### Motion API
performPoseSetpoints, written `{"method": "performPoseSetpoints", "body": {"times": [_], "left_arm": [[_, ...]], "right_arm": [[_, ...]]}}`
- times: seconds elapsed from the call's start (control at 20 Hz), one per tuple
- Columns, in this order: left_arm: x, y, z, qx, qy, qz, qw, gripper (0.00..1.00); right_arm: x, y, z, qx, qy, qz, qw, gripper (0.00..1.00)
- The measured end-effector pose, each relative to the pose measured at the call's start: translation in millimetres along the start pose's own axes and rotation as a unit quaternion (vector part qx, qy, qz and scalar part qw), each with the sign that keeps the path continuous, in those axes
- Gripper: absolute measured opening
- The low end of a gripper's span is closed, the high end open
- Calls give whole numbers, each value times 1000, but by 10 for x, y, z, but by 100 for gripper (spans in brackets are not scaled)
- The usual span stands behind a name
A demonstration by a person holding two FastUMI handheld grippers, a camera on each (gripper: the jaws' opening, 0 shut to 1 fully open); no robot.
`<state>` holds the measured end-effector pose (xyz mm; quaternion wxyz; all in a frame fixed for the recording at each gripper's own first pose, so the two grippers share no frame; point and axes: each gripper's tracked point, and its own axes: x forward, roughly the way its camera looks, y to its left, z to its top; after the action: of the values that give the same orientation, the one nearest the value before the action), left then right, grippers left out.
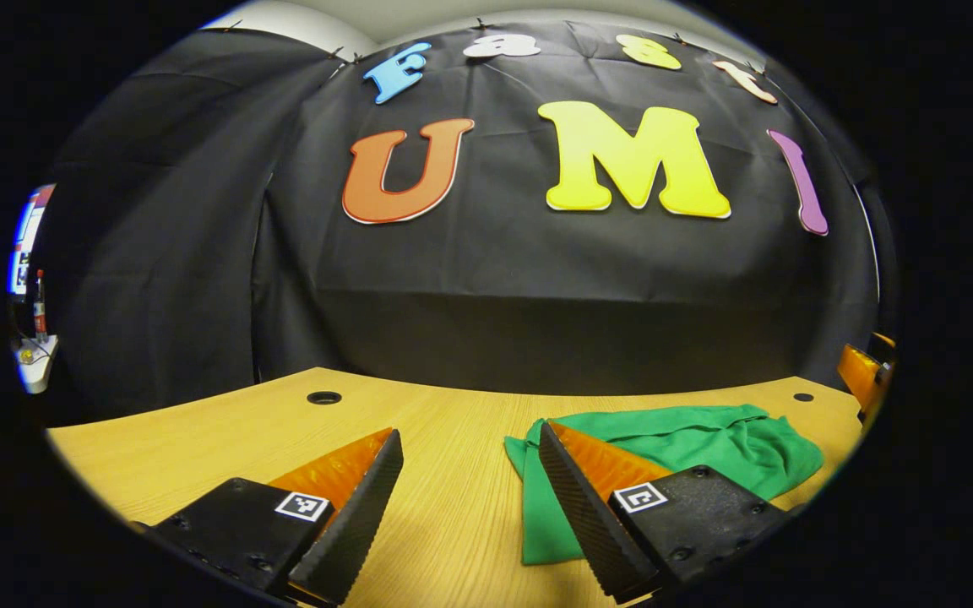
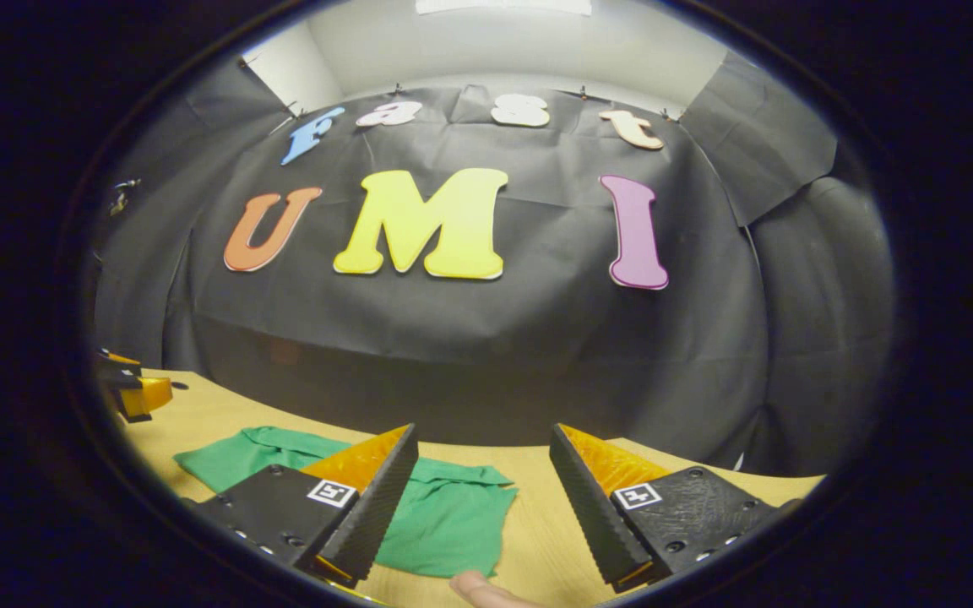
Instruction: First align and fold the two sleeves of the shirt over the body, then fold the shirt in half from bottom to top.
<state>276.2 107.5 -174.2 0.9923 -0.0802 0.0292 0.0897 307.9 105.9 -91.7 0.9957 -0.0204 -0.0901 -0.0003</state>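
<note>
Green soft-knit shirt [image 1: 689, 447] lies crumpled on the pale wood-grain counter [image 1: 453, 523], bunched into a loose heap with folds and a rumpled far edge, not spread flat; sleeves cannot be told apart from the body. In the left gripper view the left tool [image 1: 470, 456] hangs above the counter, fingers spread wide, nothing between them, shirt just to its right and partly behind the right finger. In the right gripper view the right tool [image 2: 482, 452] is likewise wide open and empty, shirt [image 2: 444, 515] to its left, one hem corner reaching into the gap below the fingers. The tools flank the cloth, likely poised to flatten it first. Ribbed finger faces should bite thin fabric well. Fingertip of a hand [image 2: 482, 589] shows at the near edge. Folding not yet begun, by my reading.
</note>
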Motion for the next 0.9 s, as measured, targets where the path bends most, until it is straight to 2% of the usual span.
{"method": "performPoseSetpoints", "body": {"times": [0.15,0.2,0.35,0.45,0.55,0.65,0.75,0.8,0.85,0.9], "left_arm": [[-362,102,32,21,-7,10,1000,100],[-503,110,26,26,-2,9,1000,100],[-995,149,143,29,0,12,1000,100],[-1261,105,330,38,-11,2,999,100],[-1527,119,499,44,-8,-4,999,100],[-1791,11,649,15,-6,-24,1000,100],[-2085,-233,815,-9,-12,-63,998,100],[-2214,-372,878,-4,-12,-86,996,100],[-2287,-419,830,14,8,-84,996,100],[-2383,-420,873,36,11,-74,997,100]], "right_arm": [[-374,-87,157,-18,-14,4,1000,96],[-486,-87,231,-19,-20,10,1000,92],[-895,-129,367,-13,0,24,1000,95],[-1219,-132,549,-17,4,41,999,95],[-1519,-230,727,-47,4,45,998,96],[-1825,-289,941,-62,7,51,997,96],[-2113,-283,1112,-55,27,84,995,95],[-2258,-268,1182,-50,35,104,993,95],[-2376,-308,1289,-34,38,109,993,97],[-2454,-373,1348,-15,43,109,993,94]]}}
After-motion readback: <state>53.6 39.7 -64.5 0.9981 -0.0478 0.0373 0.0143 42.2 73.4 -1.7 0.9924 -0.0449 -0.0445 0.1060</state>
